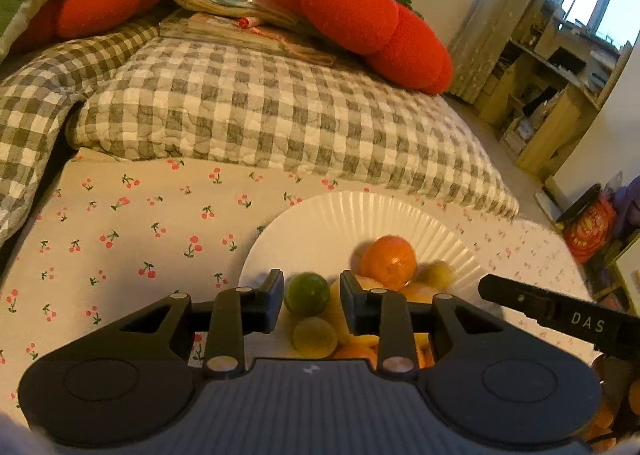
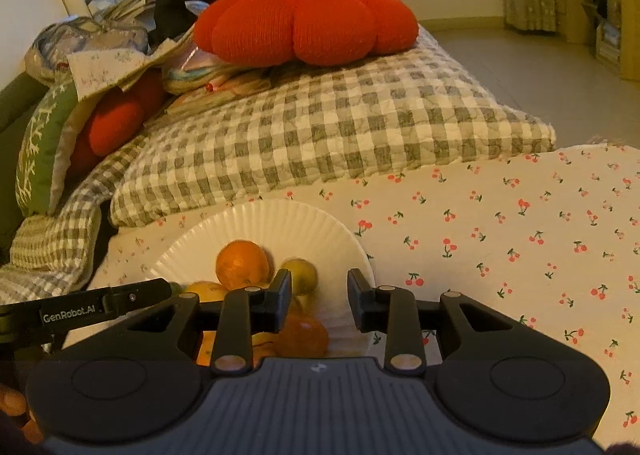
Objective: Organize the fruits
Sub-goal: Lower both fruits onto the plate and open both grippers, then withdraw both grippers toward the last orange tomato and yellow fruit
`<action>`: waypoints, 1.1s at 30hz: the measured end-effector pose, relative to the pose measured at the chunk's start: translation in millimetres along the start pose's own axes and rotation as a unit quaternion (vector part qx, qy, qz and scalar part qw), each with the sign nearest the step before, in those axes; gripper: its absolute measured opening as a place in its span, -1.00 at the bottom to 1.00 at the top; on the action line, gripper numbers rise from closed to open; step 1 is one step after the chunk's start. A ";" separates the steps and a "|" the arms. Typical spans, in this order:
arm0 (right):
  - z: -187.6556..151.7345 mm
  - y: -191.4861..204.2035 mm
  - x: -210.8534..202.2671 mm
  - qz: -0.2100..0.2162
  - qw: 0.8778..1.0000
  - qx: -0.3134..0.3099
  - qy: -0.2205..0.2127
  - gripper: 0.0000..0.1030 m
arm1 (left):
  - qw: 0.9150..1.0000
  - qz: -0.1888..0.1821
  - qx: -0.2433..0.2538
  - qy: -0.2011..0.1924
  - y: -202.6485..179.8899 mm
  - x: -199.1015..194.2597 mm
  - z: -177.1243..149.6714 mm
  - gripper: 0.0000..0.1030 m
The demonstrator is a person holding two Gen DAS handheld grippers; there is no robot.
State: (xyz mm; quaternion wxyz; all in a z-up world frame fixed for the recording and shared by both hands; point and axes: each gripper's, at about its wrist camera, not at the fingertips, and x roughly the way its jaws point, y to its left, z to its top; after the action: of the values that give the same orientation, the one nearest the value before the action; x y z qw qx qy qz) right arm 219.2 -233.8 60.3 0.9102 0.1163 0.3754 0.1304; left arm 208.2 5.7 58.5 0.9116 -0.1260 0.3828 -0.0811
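Both tools hover low over the near edge of a white paper plate (image 1: 320, 223) that sits on a cherry-print sheet (image 1: 132, 223) covering the bed. Left tool (image 1: 311, 297) has its jaws spread, with a green lime (image 1: 307, 294) showing in the gap between them; whether the pads touch it I cannot tell. Right tool (image 2: 319, 299) is also spread and pinches nothing, its gap framing bare plate at the right side of the pile. On the plate lie an orange (image 1: 388, 263) toward the far side, a dull yellow-green fruit (image 2: 302, 275) to its right, more yellow fruit (image 1: 314, 337) and another orange fruit (image 2: 304, 335) nearer the cameras, all heaped and touching. Beyond the plate a grey checked quilt (image 1: 260, 107) carries a red tomato-shaped cushion (image 2: 308, 23). These fruits look firm, round and smooth-skinned, so they likely roll and slip; a squeeze across the widest middle seems safest. I judge the paper plate light and flimsy, liable to shift on the soft bedding if a fruit is dragged rather than lifted.
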 end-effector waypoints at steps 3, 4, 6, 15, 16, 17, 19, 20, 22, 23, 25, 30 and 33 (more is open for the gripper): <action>2.1 2.0 -5.6 0.000 1.000 0.002 -0.004 -0.39 | 1.000 0.000 -0.008 -0.009 3.2 -9.9 3.4 -0.48; 2.6 2.7 -7.4 0.000 1.000 0.002 -0.006 -0.39 | 1.000 0.001 -0.010 -0.011 4.4 -13.5 4.3 -0.45; 2.9 4.9 -11.5 0.001 1.000 0.001 -0.008 -0.37 | 1.000 0.001 -0.014 -0.015 6.6 -20.0 4.8 -0.41; 1.5 29.8 -35.5 0.010 0.999 -0.027 -0.023 -0.24 | 0.999 0.022 0.008 -0.029 5.4 -50.9 1.1 -0.27; 0.2 34.0 -38.7 0.012 0.999 -0.033 -0.025 -0.23 | 0.999 0.026 0.011 -0.029 5.0 -55.2 -0.7 -0.26; -1.3 38.7 -42.1 0.013 0.999 -0.041 -0.026 -0.20 | 0.999 0.030 0.013 -0.028 5.4 -59.1 -2.3 -0.25; -4.8 46.5 -48.4 0.020 0.998 -0.053 -0.028 -0.17 | 0.999 0.032 0.014 -0.027 6.8 -67.0 -7.1 -0.18; -6.7 50.5 -51.5 0.023 0.998 -0.058 -0.029 -0.15 | 0.999 0.033 0.014 -0.028 7.4 -71.2 -9.8 -0.10; -10.7 58.2 -57.2 0.027 0.997 -0.071 -0.030 -0.10 | 0.998 0.040 0.020 -0.032 7.6 -80.2 -15.8 0.00; -12.6 62.3 -59.3 0.029 0.996 -0.076 -0.031 -0.06 | 0.998 0.047 0.026 -0.034 7.4 -84.1 -18.2 0.05; -17.8 69.3 -64.0 0.033 0.995 -0.088 -0.030 -0.02 | 0.996 0.067 0.040 -0.039 7.1 -91.5 -23.6 0.12; -34.0 86.5 -72.1 0.050 0.992 -0.118 -0.020 0.38 | 0.994 0.091 0.046 -0.032 15.6 -105.1 -39.5 0.27; -42.5 96.0 -78.4 0.053 0.989 -0.134 -0.021 0.56 | 0.995 0.089 0.026 -0.027 22.5 -112.6 -46.4 0.49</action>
State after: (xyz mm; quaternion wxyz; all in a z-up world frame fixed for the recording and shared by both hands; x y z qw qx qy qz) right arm 120.9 -164.2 111.9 0.9170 0.0159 0.3289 0.2250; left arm 98.0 47.0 97.0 0.9281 -0.0695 0.3658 -0.0064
